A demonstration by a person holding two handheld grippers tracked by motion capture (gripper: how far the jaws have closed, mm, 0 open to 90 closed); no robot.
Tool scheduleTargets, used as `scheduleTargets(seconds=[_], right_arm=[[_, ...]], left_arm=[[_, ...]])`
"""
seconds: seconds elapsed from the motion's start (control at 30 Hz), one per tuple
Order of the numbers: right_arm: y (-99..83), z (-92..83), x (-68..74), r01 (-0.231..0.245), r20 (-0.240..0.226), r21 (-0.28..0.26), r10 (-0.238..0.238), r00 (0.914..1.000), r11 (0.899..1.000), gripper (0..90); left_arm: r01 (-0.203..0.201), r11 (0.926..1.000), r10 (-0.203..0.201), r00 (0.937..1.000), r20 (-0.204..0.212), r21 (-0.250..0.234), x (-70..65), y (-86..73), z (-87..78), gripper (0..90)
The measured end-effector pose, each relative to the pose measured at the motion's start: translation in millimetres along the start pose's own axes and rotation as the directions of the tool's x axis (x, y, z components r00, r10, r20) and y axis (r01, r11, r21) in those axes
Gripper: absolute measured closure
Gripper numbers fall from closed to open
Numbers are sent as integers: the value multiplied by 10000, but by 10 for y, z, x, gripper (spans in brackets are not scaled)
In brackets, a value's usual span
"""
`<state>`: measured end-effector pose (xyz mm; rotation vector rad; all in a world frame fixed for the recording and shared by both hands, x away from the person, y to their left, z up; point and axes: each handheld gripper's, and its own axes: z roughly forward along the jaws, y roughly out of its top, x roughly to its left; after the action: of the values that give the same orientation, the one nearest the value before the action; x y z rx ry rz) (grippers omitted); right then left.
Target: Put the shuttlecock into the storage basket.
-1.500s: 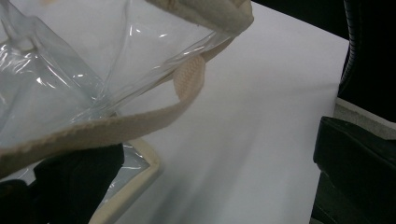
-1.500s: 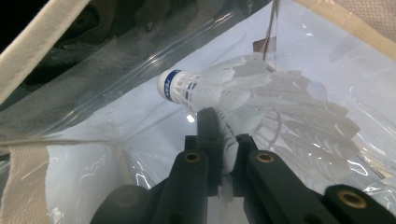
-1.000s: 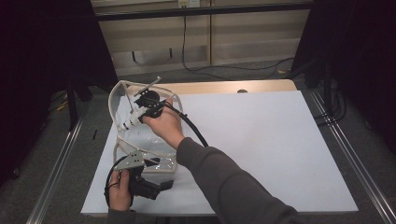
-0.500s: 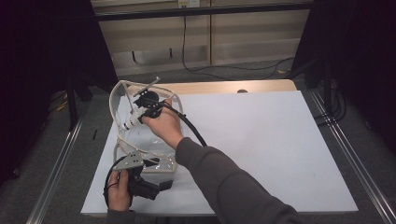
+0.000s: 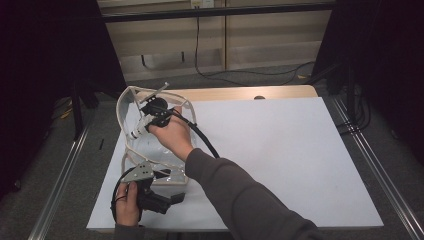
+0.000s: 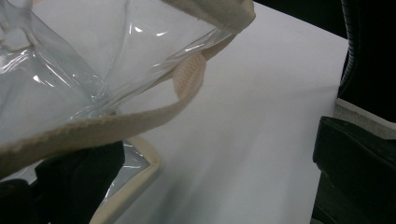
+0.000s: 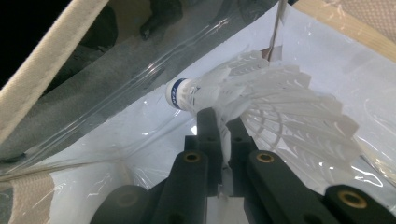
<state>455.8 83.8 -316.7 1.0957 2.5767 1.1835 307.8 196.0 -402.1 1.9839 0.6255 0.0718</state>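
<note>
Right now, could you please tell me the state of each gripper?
Left gripper: on the clear bag's near edge; open or closed cannot be told.
Right gripper: closed on the shuttlecock, inside the bag.

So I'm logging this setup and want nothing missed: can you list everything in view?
shuttlecock: one, white feathers, blue band on its cork, inside the bag, pinched by the right gripper
bag: one, clear plastic with beige trim and strap, left part of the table
table: one, white top with a wooden far edge
right gripper: one, black, jaws shut on the feathers, reaching into the bag
left gripper: one, black with a grey plate, at the bag's near edge
</note>
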Motion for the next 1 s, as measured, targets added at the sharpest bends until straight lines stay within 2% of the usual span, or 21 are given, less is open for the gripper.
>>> scheduleTargets(seconds=[0.27,0.47,0.67,0.93,1.0], right_arm=[[-20,79,-56,-238,174,101,236,9996,9997,880],[-34,149,-74,-8,410,183,1,9992,9998,880],[-73,231,-124,151,599,519,-182,9980,9985,879],[-117,362,-126,496,419,782,-530,9977,9957,876],[-126,389,-131,712,283,877,-740,9969,9936,874]], left_arm=[[-55,10000,54,10000,15,20,0,2,-4,23],[-35,10000,35,10000,13,-9,10,-6,-13,24],[-34,10000,34,10000,-27,-3,8,-9,-18,25],[-25,10000,25,10000,-40,-7,9,-14,-18,24],[-26,10000,26,10000,-26,1,8,-15,-19,23]])
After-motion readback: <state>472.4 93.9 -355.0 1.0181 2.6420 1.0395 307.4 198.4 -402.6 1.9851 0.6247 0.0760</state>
